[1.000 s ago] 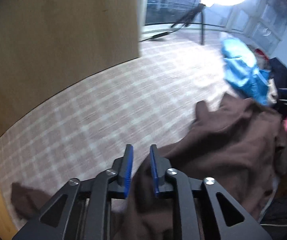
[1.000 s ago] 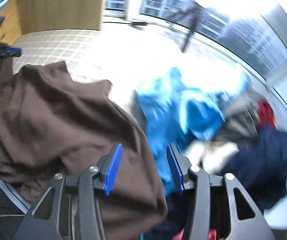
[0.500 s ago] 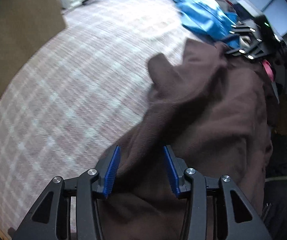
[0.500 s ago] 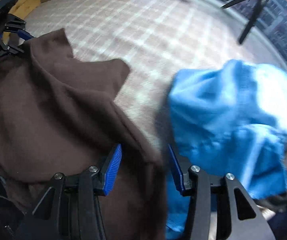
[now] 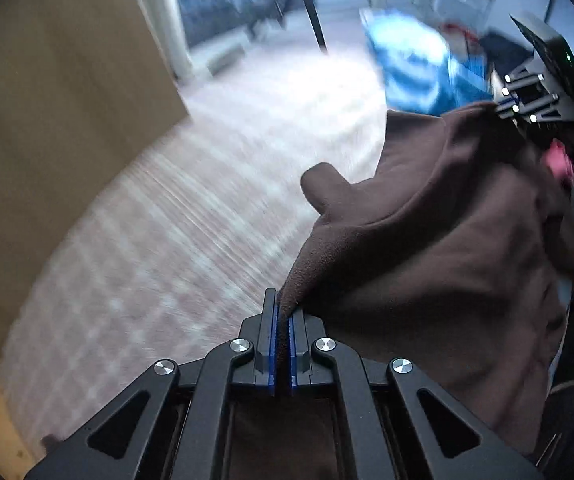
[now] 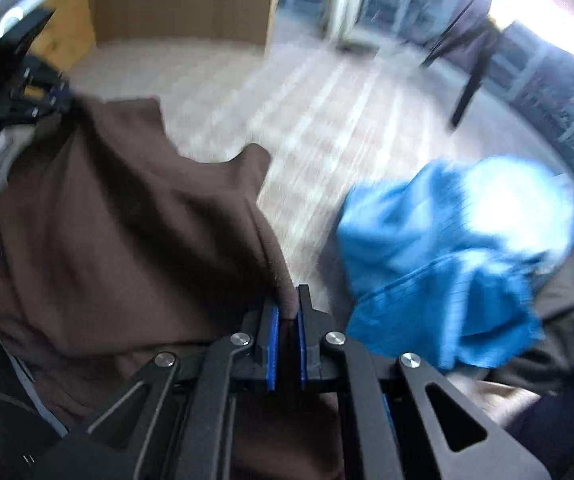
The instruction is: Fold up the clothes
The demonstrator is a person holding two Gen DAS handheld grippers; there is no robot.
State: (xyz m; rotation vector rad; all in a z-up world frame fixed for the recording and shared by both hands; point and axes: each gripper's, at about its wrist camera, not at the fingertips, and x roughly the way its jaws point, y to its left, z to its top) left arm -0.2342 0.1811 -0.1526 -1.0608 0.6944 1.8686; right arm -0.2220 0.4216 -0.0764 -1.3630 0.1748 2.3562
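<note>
**Q:** Left wrist view first: what edges matter, and how much room is there?

**A:** The left gripper (image 5: 283,320) sits at 6 o'clock with its blue pads pressed nearly together, pinching a thick edge of the brown garment (image 5: 447,264). From that pinch the cloth rises toward 2 o'clock, where the right gripper (image 5: 515,106) shows at the garment's far corner. A loose flap juts out near the middle of the frame. From 8 to 12 o'clock lies open checked bedding (image 5: 175,232), blurred, bounded at 10 o'clock by a tan panel (image 5: 55,100).

**Q:** And what crowds it?

**A:** A blue garment (image 5: 411,68) lies at 1 o'clock, just beyond the brown one's far corner.

**Q:** Right wrist view?

**A:** The right gripper (image 6: 285,320) is at 6 o'clock, pads drawn close with a fold of the brown garment (image 6: 119,240) clamped between them. The cloth spreads from there toward 10 o'clock, where the left gripper (image 6: 43,96) shows at its other end. Checked bedding (image 6: 327,112) opens toward 12 o'clock. The blue garment (image 6: 447,264) sits at 3 o'clock, near the pads but apart from them.

**Q:** How do the two tools stand?

**A:** Each points forward over the bed, and the brown cloth sags between them, hanging below both. Whether it touches the bedding I cannot tell.
</note>
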